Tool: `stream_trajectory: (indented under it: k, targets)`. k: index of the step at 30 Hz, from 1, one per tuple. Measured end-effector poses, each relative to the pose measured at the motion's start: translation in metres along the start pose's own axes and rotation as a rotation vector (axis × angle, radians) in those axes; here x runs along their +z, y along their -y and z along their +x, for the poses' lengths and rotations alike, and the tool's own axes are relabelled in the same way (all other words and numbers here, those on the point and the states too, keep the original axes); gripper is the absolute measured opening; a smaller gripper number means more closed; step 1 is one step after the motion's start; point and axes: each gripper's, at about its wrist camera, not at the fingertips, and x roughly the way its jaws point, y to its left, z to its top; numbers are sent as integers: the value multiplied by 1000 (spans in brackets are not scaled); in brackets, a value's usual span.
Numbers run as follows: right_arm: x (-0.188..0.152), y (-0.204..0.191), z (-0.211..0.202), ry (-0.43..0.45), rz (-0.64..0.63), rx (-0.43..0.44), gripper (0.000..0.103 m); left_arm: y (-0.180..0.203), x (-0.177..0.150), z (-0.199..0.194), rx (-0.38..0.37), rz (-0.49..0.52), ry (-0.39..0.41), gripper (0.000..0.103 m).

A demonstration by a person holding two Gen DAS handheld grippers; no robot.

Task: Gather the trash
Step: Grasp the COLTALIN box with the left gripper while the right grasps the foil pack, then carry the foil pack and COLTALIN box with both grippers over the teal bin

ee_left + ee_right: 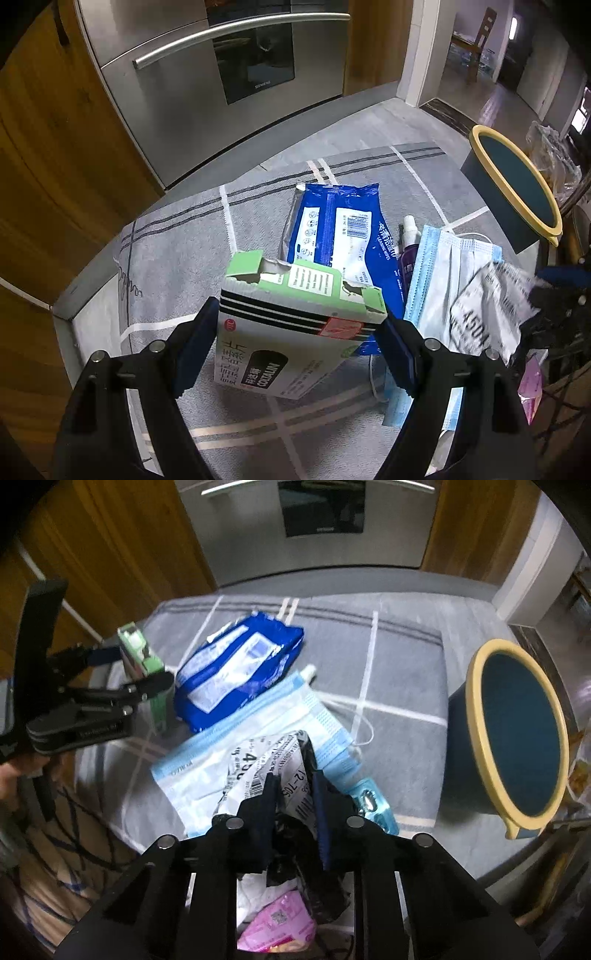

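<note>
The crumpled mailing bag [291, 771] sits pinched in my right gripper [295, 794], jaws nearly shut on it, the bin [476, 716] off to its right, while my left gripper [295, 332] spans the torn box [291, 325] wide.

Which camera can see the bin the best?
The right wrist view. There the bin shows its whole yellow rim and dark inside, beside the grey mat. In the left wrist view the bin sits squashed at the right edge, smaller, though still whole.
</note>
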Motion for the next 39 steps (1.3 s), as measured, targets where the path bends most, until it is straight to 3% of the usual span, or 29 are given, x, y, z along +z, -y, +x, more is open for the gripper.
stream_trajectory:
  k: [13,26,39]
  targets:
    - [6,14,-35,150,50,-4,16,-4,4,-16,5,-19,51,78]
    - [11,47,-67,292,184,-61,16,10,20,-60,37,35,226,77]
    - [13,106,-73,334,414,-143,16,15,51,-107,11,21,380,76]
